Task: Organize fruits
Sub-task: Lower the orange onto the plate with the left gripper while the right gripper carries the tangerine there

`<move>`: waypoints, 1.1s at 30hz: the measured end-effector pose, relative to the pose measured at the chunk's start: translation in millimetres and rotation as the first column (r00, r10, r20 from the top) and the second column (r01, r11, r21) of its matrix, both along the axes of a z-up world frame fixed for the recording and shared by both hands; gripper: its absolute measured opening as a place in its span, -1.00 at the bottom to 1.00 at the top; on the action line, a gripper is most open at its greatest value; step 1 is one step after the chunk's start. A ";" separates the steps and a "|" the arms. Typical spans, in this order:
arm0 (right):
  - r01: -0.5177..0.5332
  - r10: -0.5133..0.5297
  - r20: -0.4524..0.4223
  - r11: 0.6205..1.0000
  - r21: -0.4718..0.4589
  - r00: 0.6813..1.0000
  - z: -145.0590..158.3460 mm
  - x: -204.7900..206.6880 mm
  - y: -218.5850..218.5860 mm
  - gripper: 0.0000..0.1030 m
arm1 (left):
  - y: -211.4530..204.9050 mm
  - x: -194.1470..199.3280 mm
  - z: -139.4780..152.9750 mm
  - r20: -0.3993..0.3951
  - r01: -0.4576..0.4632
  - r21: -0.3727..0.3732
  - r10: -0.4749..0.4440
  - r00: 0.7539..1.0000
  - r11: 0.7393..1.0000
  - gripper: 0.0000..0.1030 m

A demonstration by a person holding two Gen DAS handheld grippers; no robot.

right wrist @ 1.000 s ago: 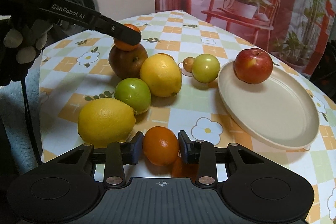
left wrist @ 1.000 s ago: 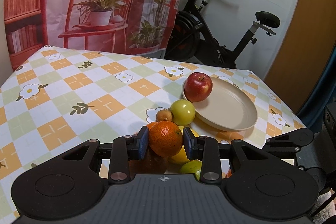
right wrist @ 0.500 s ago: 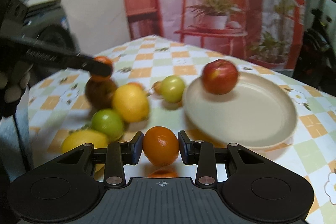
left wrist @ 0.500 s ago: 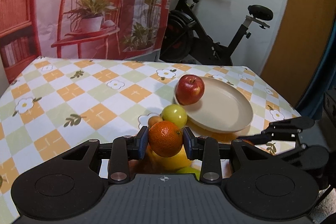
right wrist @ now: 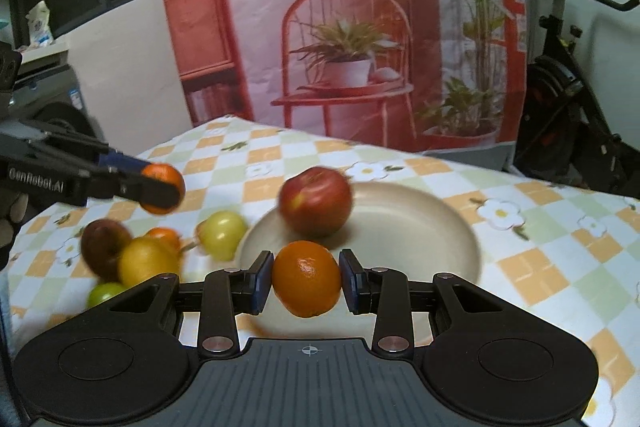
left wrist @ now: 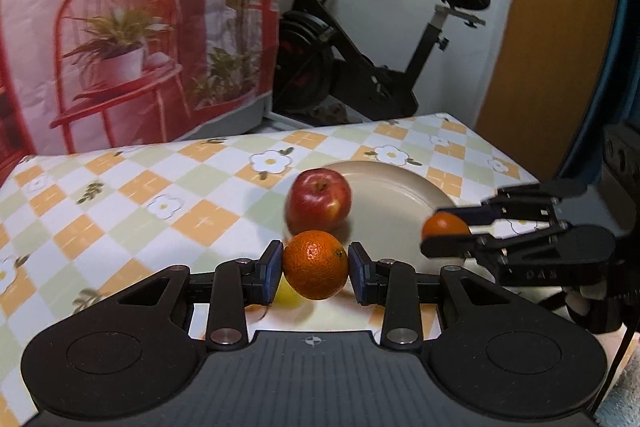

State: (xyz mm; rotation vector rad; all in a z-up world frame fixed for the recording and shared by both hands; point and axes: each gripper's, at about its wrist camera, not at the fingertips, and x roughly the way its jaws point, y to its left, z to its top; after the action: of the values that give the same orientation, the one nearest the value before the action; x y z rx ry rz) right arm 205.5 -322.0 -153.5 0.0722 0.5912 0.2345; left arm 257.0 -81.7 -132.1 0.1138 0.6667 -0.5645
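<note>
While each claw grips an orange, the left claw (left wrist: 316, 271) and right claw (right wrist: 306, 281) hover near the plate (right wrist: 440, 227) holding a red apple (right wrist: 316, 201); carrying step, I judge. Next: lower both oranges onto the plate.

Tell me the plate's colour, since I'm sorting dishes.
Plain cream, no pattern. The plate shows best in the right wrist view.

Left gripper (left wrist: 316, 265): matt black plastic, blue pads, metal pivot pins; between them a dimpled, faintly shiny orange (left wrist: 316, 265). Beyond it, red apple (left wrist: 319, 202), smooth and glossy, on a matt cream plate (left wrist: 404, 187). Beneath: smooth printed tablecloth (left wrist: 120, 203).
</note>
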 end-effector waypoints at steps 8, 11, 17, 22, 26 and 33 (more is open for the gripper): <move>0.063 -0.063 0.023 0.998 -0.007 0.998 -5.9 38.8 -27.7 -0.36 | -29.7 30.5 -21.1 -0.043 0.029 0.057 -0.026 0.999 0.998 -0.28; 0.083 -0.083 0.027 0.996 -0.016 0.996 -11.7 51.1 -35.7 -0.36 | -36.1 36.6 -30.3 -0.071 0.035 0.083 -0.029 0.997 0.996 -0.28; 0.141 -0.141 0.032 0.990 -0.027 0.990 -25.7 69.4 -54.1 -0.36 | -44.7 46.9 -43.3 -0.108 0.045 0.122 -0.032 0.994 0.991 -0.28; 0.166 -0.166 0.032 0.986 -0.017 0.986 -35.0 78.5 -63.1 -0.36 | -50.4 50.7 -45.5 -0.113 0.052 0.147 -0.036 0.993 0.988 -0.28; 0.151 -0.151 0.021 0.988 -0.023 0.988 -41.4 81.0 -61.3 -0.36 | -53.6 50.3 -47.1 -0.112 0.059 0.161 -0.041 0.993 0.985 -0.28; 0.137 -0.137 0.011 0.989 -0.057 0.991 -49.5 82.7 -57.1 -0.36 | -57.1 50.3 -46.7 -0.107 0.060 0.182 -0.041 0.993 0.981 -0.28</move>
State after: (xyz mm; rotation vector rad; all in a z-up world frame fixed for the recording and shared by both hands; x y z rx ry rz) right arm 288.2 -379.1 -203.0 0.0558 0.5829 0.0842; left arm 307.3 -138.8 -178.8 0.2782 0.8180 -0.5592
